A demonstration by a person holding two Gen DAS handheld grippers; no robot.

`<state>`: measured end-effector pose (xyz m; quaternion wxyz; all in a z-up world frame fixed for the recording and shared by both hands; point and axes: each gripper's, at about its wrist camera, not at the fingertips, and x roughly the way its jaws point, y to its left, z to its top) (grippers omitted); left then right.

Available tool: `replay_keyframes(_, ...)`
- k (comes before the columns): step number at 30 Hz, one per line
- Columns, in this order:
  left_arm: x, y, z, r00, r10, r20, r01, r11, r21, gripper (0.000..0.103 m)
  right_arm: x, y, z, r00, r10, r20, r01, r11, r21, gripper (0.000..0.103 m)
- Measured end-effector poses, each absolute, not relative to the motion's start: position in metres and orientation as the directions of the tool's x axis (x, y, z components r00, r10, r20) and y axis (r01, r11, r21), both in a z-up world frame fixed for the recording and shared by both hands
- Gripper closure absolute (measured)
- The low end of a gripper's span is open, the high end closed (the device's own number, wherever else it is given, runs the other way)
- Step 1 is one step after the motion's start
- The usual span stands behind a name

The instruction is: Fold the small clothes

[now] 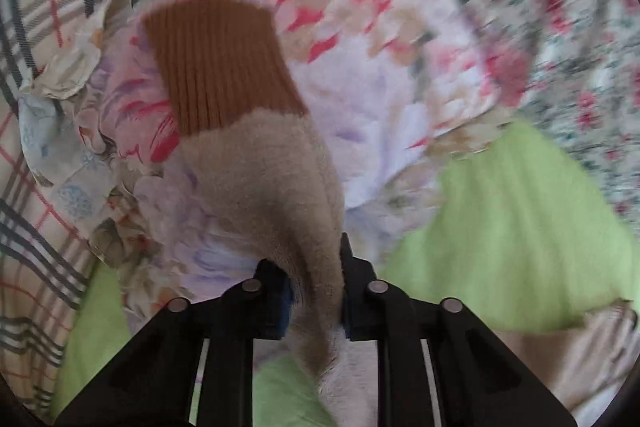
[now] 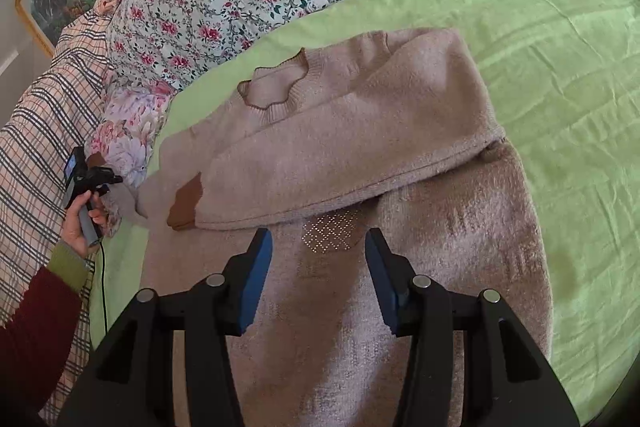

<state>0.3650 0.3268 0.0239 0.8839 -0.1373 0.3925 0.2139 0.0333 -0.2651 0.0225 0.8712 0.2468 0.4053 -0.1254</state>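
**Q:** On the green sheet (image 2: 560, 75), which step does the beige sweater (image 2: 360, 155) show?

**A:** Sleeve folding, judging by layout: one sleeve already lies across the chest. The left gripper (image 1: 316, 291) is clamped on the other sleeve (image 1: 276, 187), whose brown cuff (image 1: 220, 67) hangs ahead. The right gripper (image 2: 318, 263) hovers over the body with jaws parted, holding nothing.

**Q:** Next move, and room?

**A:** Probably carrying that sleeve inward. Floral pillow (image 2: 132, 131) and plaid bedding (image 2: 36, 131) crowd the left edge; open sheet lies rightward.
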Motion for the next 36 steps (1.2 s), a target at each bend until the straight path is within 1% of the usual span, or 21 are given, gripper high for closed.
replay_keyframes(2,0.348,0.309,0.034,0.657,0.237,-0.716,-0.428,0.899,-0.095,0.090,0.032,-0.265,0.022,0.645,-0.017,-0.764,0.421,0.842,0.337,0.053)
replay_keyframes(4,0.330,0.281,0.045,0.712,0.174,-0.680,-0.346,0.930,-0.124,0.091,0.032,-0.263,0.023,0.651,-0.008,-0.759,0.418,0.839,0.350,0.053)
replay_keyframes(6,0.314,0.244,0.053,0.749,0.116,-0.653,-0.259,0.957,-0.127,0.091,0.031,-0.260,0.024,0.658,0.007,-0.753,0.408,0.837,0.364,0.053)
replay_keyframes(10,0.293,0.147,0.062,0.783,-0.047,-0.620,-0.050,0.989,-0.139,0.091,0.026,-0.258,0.028,0.671,0.015,-0.741,0.403,0.832,0.382,0.053)
replay_keyframes(16,0.270,0.011,0.048,0.737,-0.270,-0.620,0.243,0.961,-0.130,0.091,0.005,-0.278,0.035,0.690,-0.021,-0.723,0.445,0.801,0.401,0.053)
replay_keyframes(20,0.264,-0.062,0.021,0.686,-0.322,-0.653,0.356,0.931,-0.086,0.090,-0.009,-0.301,0.040,0.692,-0.049,-0.720,0.485,0.770,0.414,0.053)
replay_keyframes(22,0.269,-0.089,0.002,0.645,-0.330,-0.689,0.398,0.915,-0.067,0.088,-0.012,-0.309,0.040,0.687,-0.057,-0.724,0.497,0.764,0.412,0.053)
replay_keyframes(25,0.273,-0.109,-0.027,0.587,-0.308,-0.749,0.423,0.905,-0.041,0.081,-0.013,-0.320,0.038,0.678,-0.055,-0.733,0.511,0.752,0.416,0.053)
replay_keyframes(26,0.272,-0.112,-0.032,0.569,-0.307,-0.763,0.429,0.902,-0.043,0.074,-0.011,-0.322,0.037,0.674,-0.051,-0.737,0.512,0.752,0.416,0.053)
replay_keyframes(27,0.269,-0.111,-0.036,0.555,-0.309,-0.773,0.432,0.901,-0.050,0.064,-0.009,-0.323,0.036,0.672,-0.047,-0.739,0.511,0.752,0.417,0.053)
replay_keyframes(28,0.264,-0.107,-0.036,0.552,-0.313,-0.773,0.433,0.900,-0.055,0.056,-0.007,-0.324,0.036,0.672,-0.044,-0.739,0.510,0.752,0.418,0.053)
replay_keyframes(29,0.259,-0.103,-0.034,0.557,-0.314,-0.769,0.431,0.901,-0.055,0.041,-0.002,-0.323,0.035,0.673,-0.037,-0.739,0.504,0.755,0.421,0.053)
replay_keyframes(30,0.253,-0.098,-0.031,0.565,-0.316,-0.762,0.431,0.901,-0.054,0.035,0.002,-0.322,0.035,0.674,-0.031,-0.738,0.496,0.759,0.421,0.053)
replay_keyframes(33,0.232,-0.076,-0.021,0.575,-0.326,-0.751,0.433,0.900,-0.059,0.034,0.022,-0.313,0.033,0.676,-0.006,-0.737,0.461,0.783,0.417,0.053)
replay_keyframes(36,0.217,-0.049,-0.019,0.578,-0.305,-0.757,0.395,0.916,-0.068,0.033,0.052,-0.302,0.029,0.671,0.037,-0.740,0.415,0.809,0.417,0.053)
